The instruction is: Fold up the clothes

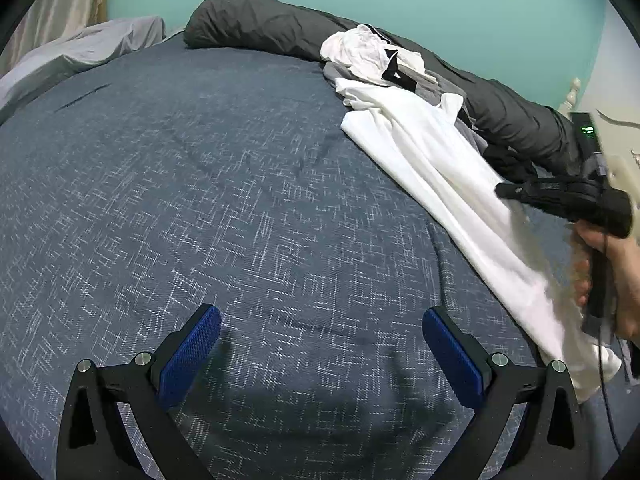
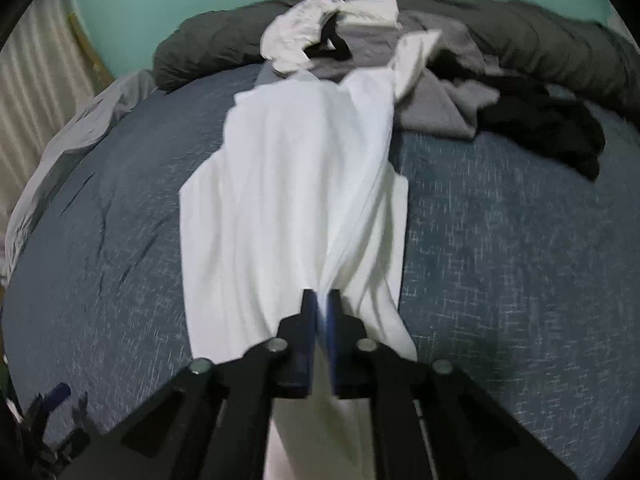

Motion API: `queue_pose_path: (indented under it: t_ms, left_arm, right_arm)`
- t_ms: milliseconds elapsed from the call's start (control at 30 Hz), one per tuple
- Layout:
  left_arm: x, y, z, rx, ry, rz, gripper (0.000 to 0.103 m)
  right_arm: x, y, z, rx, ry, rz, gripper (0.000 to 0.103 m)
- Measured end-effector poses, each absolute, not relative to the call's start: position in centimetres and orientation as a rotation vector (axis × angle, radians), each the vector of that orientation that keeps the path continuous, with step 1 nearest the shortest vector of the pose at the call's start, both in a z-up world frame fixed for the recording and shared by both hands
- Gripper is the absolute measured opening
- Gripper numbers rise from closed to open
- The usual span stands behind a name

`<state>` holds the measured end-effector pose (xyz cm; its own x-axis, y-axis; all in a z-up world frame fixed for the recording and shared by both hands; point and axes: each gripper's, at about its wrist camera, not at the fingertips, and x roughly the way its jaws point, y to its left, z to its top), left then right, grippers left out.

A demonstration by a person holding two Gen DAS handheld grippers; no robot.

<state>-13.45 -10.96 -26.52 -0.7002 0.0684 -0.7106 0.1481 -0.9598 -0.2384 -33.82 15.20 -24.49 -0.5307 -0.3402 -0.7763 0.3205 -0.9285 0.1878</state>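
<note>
L tongs [image 1: 322, 354] – spread wide, empty | R tongs [image 2: 321, 312] – clamped on white shirt [image 2: 288, 184]

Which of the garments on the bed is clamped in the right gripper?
The long white shirt, stretched out from the pile toward the right gripper, whose fingers pinch its near edge. The crumpled white, grey and black garments lie untouched.
</note>
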Motion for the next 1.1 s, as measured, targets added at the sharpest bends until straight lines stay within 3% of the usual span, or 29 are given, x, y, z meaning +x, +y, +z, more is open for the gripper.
queue_pose_path:
  t_ms: [233,667,933,1000,1067,1100]
  left_arm:
    - [-13.0,-11.5,-26.0,1.163,0.434,-2.823,0.103]
    - [-11.6,-12.5,-25.4,1.113,0.393,-2.837,0.103]
    - [-11.9,-12.4,-25.4,1.117,0.399,-2.843,0.103]
    - [-11.9,-12.4,-25.4,1.118,0.405,-2.842,0.103]
    - [-12.0,-12.2,-25.5,1.122,0.406,-2.846,0.103]
    - [-12.1,-12.1,-25.5,1.123,0.402,-2.849,0.103]
  right_arm:
    - [-26.6,15.3,-21.0,1.138,-0.036,-2.308,0.003]
    - [-10.0,20.6,-23.5,1.25,-0.087,-2.162,0.003]
    - [-9.4,24.6,-23.8,1.333,-0.205,-2.234,0.005]
    - [-10.3,24.9,-22.5,1.279,-0.236,-2.288,0.012]
    - [-11.5,25.0,-21.6,1.258,-0.261,-2.341,0.053]
    - [-12.2,25.0,-21.4,1.252,-0.288,-2.353,0.053]
